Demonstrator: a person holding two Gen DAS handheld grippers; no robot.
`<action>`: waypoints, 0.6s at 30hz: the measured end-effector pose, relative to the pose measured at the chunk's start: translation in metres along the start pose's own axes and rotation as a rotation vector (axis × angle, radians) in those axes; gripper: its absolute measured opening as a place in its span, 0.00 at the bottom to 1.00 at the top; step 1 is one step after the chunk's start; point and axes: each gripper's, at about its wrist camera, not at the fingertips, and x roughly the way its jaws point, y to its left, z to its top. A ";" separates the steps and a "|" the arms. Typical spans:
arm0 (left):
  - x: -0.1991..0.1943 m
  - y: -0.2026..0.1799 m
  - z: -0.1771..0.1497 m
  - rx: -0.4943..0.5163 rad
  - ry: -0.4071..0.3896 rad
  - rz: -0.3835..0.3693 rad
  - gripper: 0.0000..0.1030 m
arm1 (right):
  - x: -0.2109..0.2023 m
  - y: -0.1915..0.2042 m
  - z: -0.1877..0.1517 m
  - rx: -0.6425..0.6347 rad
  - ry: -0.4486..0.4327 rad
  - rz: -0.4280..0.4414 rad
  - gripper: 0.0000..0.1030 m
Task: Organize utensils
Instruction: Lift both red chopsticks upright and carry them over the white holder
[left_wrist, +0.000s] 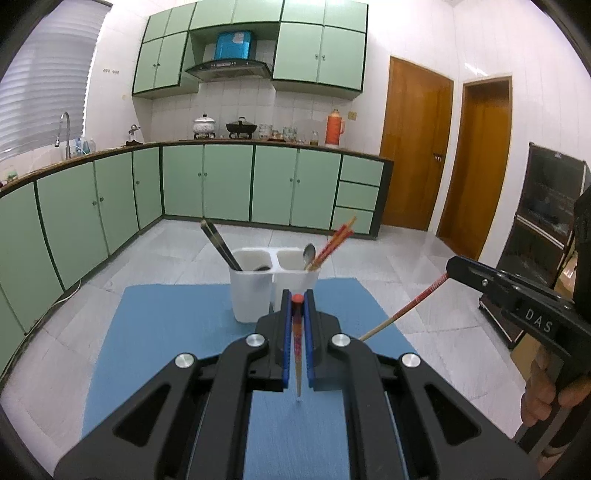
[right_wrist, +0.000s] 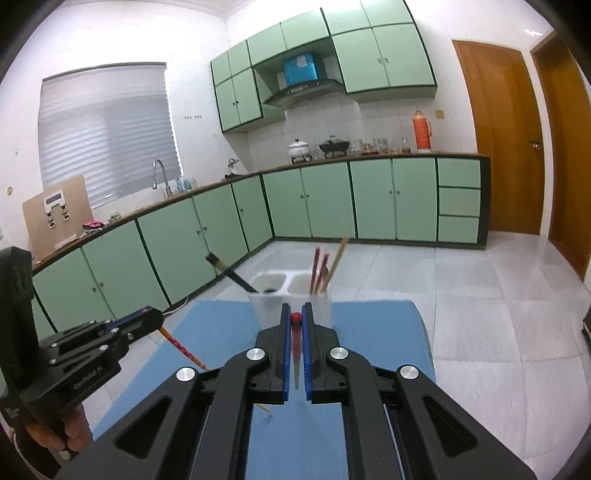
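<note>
Blue mat (left_wrist: 166, 332) on grey tile floor, white two-cell holder (left_wrist: 273, 280) standing at its far edge. Left wrist view: left gripper (left_wrist: 297, 295) narrow, blue pads clamped on a red-capped chopstick (left_wrist: 297, 339) that runs back along the fingers, pale tip pointing toward the camera over the mat. Holder sits just beyond the fingertips. Its left cell has dark tongs (left_wrist: 219, 243) leaning left; right cell has a spoon (left_wrist: 309, 254) and red chopsticks (left_wrist: 334, 240) leaning right. Right gripper (left_wrist: 452, 267) enters from the right, gripping another chopstick (left_wrist: 402, 314) by its red end, pale tip low above the mat near the left gripper's right finger. Bare hand (left_wrist: 543, 391) on its handle, partly cut off by the frame edge. Green cabinets (left_wrist: 207, 181), counter with pots and orange thermos (left_wrist: 334, 127), two wooden doors (left_wrist: 413, 147) behind.

Right wrist view: right gripper (right_wrist: 295, 317) narrow, pads shut on its red-capped chopstick (right_wrist: 295, 343), tip pointing back to the camera. Holder (right_wrist: 291, 295) just ahead, partly hidden by the fingers; tongs (right_wrist: 229, 271) in left cell, chopsticks (right_wrist: 325, 264) in right; spoon not made out here. Left gripper (right_wrist: 155, 319) comes in from the left, chopstick (right_wrist: 181, 347) angling down from it, its tip passing behind the right gripper's arm. Mat (right_wrist: 388, 332) under both. Window blind (right_wrist: 107, 136), sink tap (right_wrist: 160, 177), board on counter (right_wrist: 55, 214) at left; cabinets (right_wrist: 369, 199) and doors (right_wrist: 498, 136) behind.
</note>
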 end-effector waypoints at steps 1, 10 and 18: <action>0.001 0.002 0.004 -0.003 -0.009 0.001 0.05 | 0.000 0.001 0.004 -0.004 -0.009 0.003 0.05; 0.008 0.017 0.047 -0.025 -0.109 0.014 0.05 | 0.013 0.010 0.048 -0.047 -0.088 0.032 0.05; 0.012 0.025 0.103 -0.046 -0.250 0.029 0.05 | 0.025 0.022 0.094 -0.093 -0.165 0.049 0.05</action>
